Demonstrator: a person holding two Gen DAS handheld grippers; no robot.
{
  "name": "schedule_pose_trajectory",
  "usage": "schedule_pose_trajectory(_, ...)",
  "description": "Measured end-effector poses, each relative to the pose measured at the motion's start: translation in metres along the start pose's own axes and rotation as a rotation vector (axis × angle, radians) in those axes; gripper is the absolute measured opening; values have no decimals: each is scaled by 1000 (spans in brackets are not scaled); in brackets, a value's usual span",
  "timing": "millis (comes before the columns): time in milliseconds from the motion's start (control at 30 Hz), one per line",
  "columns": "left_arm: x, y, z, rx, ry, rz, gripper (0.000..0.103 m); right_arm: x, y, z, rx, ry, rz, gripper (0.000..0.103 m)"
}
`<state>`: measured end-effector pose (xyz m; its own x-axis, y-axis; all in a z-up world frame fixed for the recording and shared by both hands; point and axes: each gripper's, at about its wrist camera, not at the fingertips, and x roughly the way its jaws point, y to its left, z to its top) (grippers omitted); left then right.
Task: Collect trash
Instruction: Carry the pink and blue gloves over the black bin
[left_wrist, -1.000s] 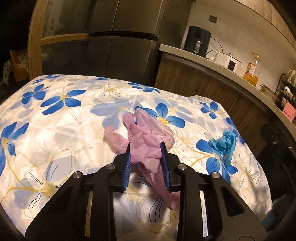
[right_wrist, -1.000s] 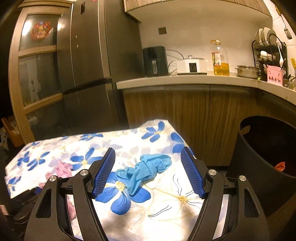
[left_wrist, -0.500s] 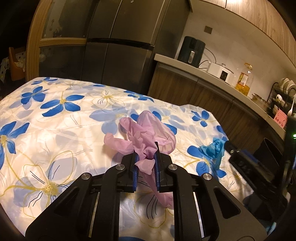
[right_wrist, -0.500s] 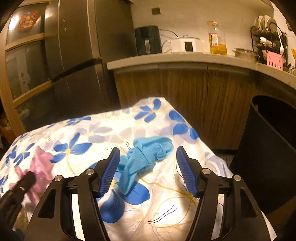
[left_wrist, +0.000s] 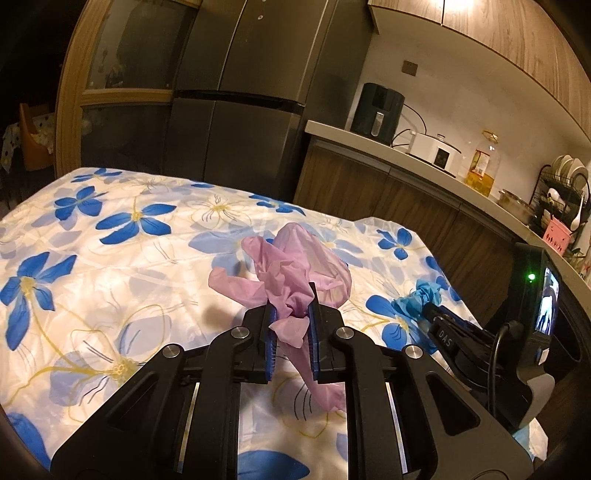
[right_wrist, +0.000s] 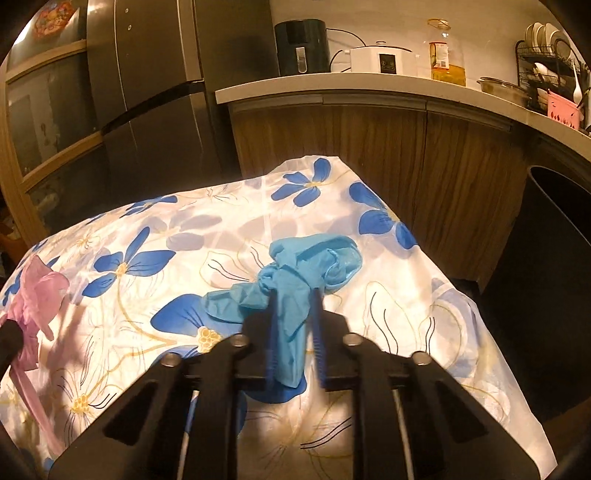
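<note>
Now | left gripper (left_wrist: 290, 308) fingers clamped on pink glove (left_wrist: 295, 266) | right gripper (right_wrist: 295, 295) fingers closing around blue glove (right_wrist: 295, 269)

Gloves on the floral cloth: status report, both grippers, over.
Left gripper shut on the pink glove. Right gripper jaws closing, blue glove between them. Both gloves on the tablecloth. Nothing in the way; dark bin at right.
</note>
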<state>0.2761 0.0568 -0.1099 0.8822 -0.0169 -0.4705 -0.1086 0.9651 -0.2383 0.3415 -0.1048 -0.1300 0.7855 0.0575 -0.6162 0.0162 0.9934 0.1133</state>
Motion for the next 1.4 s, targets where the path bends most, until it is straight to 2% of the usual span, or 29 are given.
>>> schedule_pose_trajectory(133, -12, 2, 0, 8, -8, 12, 12, -9, -3, 1, 15, -25, 22, 5)
schedule_pose_trajectory(367, -34, 6, 2, 19, -26, 31, 12, -41, -16, 6, 72, -97, 68, 3)
schedule_pose_trajectory(933, -85, -11, 6, 41, -83, 12, 11, -158, -25, -4, 39, -252, 174, 3)
schedule_pose_trajectory(1400, -118, -42, 7, 94, -117, -16, 11, -214, -45, -8, 42, -330, 183, 2)
